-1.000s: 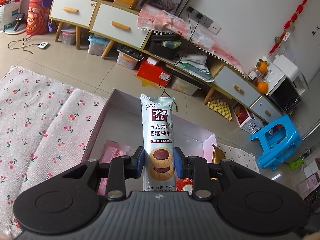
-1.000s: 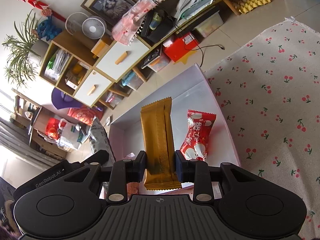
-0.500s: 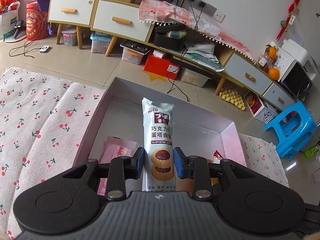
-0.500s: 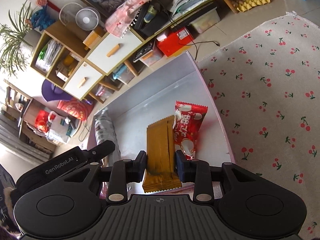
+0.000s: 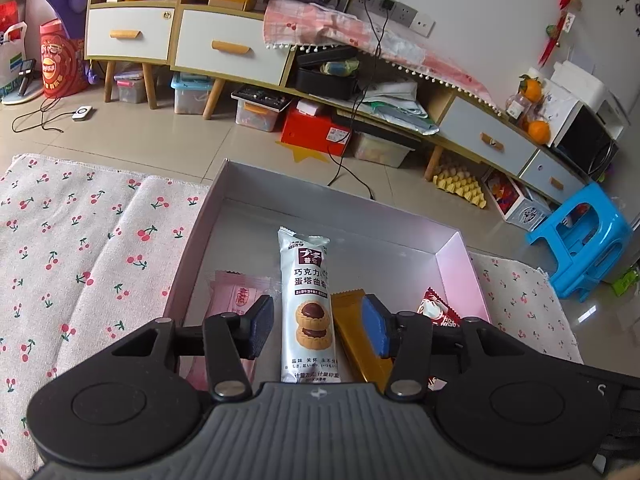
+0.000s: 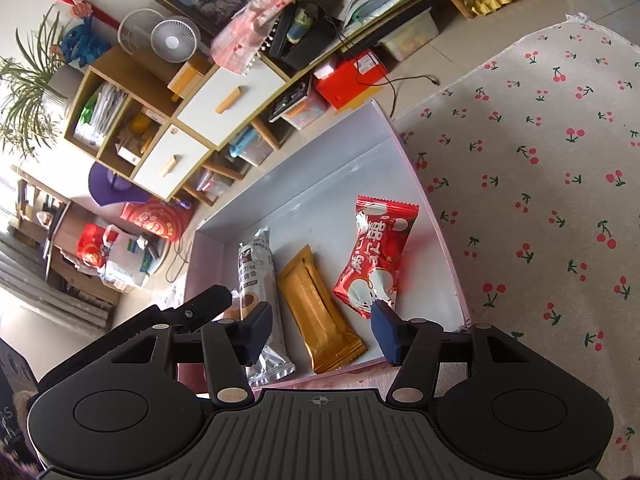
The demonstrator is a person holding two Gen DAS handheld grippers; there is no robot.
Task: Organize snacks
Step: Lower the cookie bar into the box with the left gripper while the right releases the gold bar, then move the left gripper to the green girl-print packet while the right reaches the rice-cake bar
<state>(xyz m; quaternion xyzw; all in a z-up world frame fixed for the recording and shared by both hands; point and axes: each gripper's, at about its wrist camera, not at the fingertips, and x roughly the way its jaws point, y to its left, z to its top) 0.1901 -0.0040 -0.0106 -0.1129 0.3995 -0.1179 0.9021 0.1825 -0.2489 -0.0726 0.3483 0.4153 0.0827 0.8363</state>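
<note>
A shallow pink-walled box (image 5: 456, 264) (image 6: 436, 216) lies on the cherry-print cloth. In it lie a white cookie packet (image 5: 308, 304) (image 6: 256, 268), a golden-brown bar (image 5: 356, 340) (image 6: 320, 312), a red candy packet (image 5: 438, 312) (image 6: 376, 252) and a pink packet (image 5: 236, 300). My left gripper (image 5: 318, 330) is open, its pads on either side of the white cookie packet, not touching it. My right gripper (image 6: 320, 332) is open over the golden-brown bar, which lies flat on the box floor. The left gripper's body (image 6: 200, 308) shows at the right wrist view's left.
The cherry-print cloth (image 5: 80, 248) (image 6: 540, 184) spreads on both sides of the box. Behind are low cabinets (image 5: 224, 48), storage bins, a red box (image 5: 316, 132), a cable (image 5: 352, 152) and a blue stool (image 5: 580, 248) on the tiled floor.
Both grippers lowered into the box and opened. The white cookie packet and the golden-brown bar were let go and now lie in the box.
</note>
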